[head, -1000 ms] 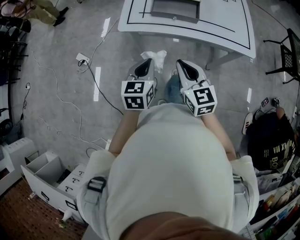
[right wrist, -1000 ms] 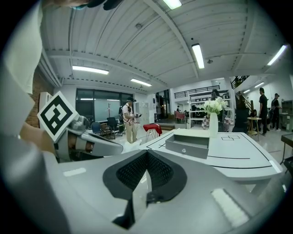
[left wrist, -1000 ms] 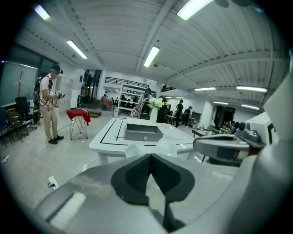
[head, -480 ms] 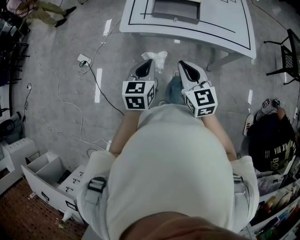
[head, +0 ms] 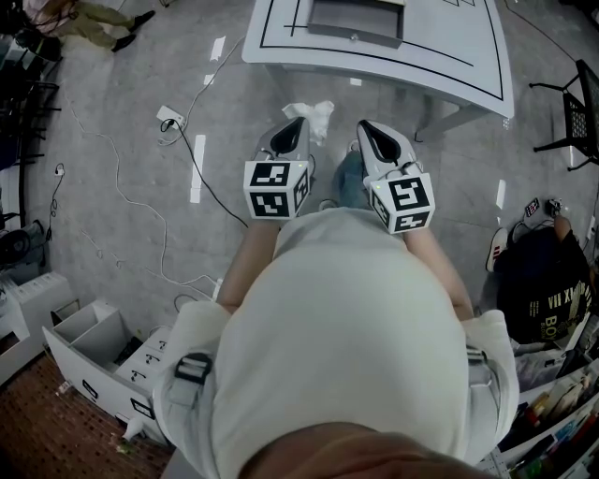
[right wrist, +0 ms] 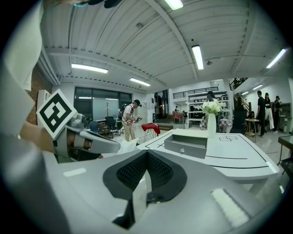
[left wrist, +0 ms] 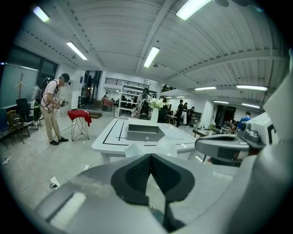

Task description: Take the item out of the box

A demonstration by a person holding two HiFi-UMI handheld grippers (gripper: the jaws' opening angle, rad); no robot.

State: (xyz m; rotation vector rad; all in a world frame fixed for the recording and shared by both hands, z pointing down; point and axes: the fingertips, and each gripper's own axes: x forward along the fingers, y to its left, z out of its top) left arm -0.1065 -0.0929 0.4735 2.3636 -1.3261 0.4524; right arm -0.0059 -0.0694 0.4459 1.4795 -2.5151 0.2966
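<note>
Tongs on left (head: 298, 123) closed, empty, tongs on right (head: 364, 125) likewise, box (head: 356, 21) on table (head: 449, 47)

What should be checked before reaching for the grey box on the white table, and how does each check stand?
1. Left gripper empty: ok, jaws shut on nothing.
2. Right gripper empty: ok, jaws shut on nothing.
3. Jaws open for grasping: not ok.
4. Box within reach: probably not ok; the table stands ahead, apart from both grippers.
5. Item inside box visible: cannot tell.
</note>
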